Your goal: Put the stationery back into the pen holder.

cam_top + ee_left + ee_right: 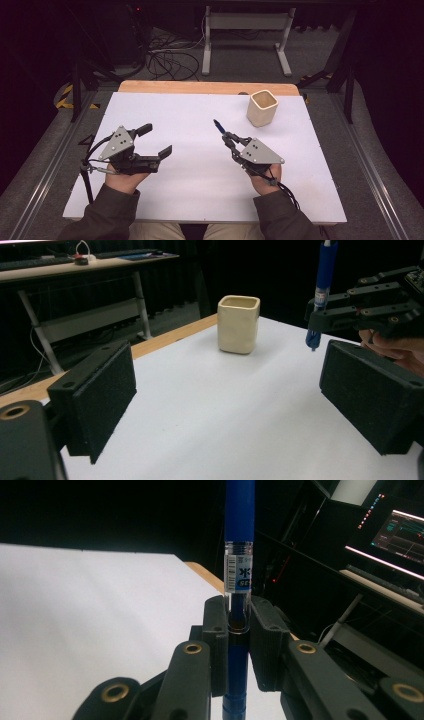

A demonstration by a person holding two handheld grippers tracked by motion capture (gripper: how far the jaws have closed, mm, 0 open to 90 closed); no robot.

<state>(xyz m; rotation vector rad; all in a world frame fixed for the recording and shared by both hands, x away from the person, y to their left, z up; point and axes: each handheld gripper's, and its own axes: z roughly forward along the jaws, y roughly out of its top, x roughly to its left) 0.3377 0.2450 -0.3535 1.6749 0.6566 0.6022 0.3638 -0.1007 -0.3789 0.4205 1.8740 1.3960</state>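
Observation:
A blue pen (218, 125) sticks out of my right gripper (228, 137), which is shut on it right of the table's middle. In the right gripper view the pen (239, 540) stands upright between the pressed pads of that gripper (239, 630), a clear labelled band just above them. A cream square cup (262, 107) stands upright at the back right, beyond the pen. At the left, my left gripper (157, 140) is open with nothing between its jaws. The left gripper view looks past its wide-apart pads (100, 400) at the cup (238, 324) and the pen (324, 275).
A white sheet (200, 175) covers the table, with a strip of wood (200, 87) bare along the far edge. Beyond it, a white desk frame (245, 20) and loose cables (165, 57) are on the floor. Dark stands flank the table.

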